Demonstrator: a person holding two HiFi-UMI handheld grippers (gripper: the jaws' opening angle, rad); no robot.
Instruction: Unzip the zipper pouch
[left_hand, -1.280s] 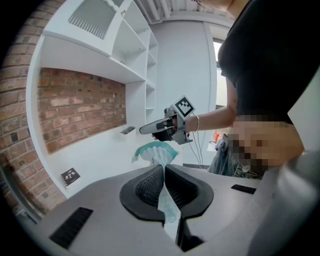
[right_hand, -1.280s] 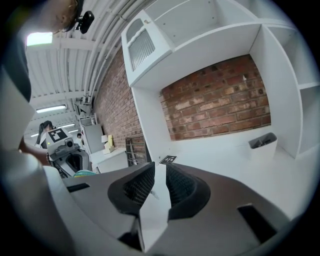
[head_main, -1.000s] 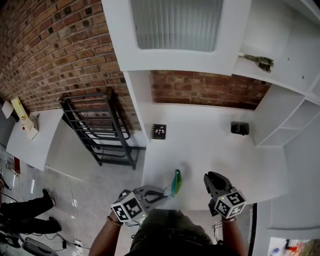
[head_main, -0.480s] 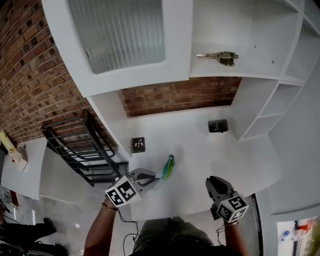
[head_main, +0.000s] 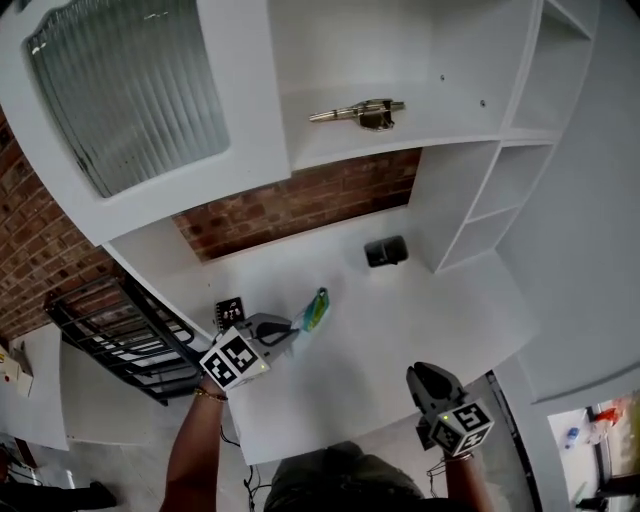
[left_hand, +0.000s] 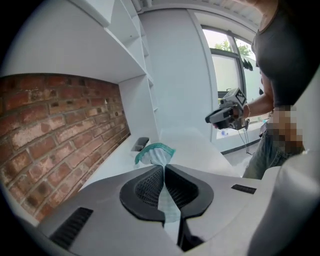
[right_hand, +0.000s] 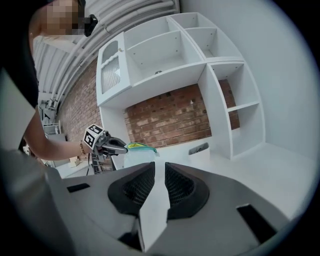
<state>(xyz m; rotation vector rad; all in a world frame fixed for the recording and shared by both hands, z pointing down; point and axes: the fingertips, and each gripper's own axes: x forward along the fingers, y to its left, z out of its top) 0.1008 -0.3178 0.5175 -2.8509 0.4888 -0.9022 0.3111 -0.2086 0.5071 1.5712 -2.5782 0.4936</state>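
Holding pouch aloft, one-sided grip; zipper not yet engaged.
The left gripper is clamped on a thin fold of the zipper pouch, which hangs in the air above the left part of the white desk, green-trimmed edge pointing away from the jaws. The right gripper sits well apart near the desk's front edge, jaws drawn almost together with only a narrow slit and nothing in it. Risks as I judge them: the pinch is on loose fabric, so a pull along the zipper may drag the pouch through the pads or twist it. The zipper pull cannot be made out in any view, so the right jaws may close on trim or cloth instead. With the pouch unsupported it may swing away on contact.
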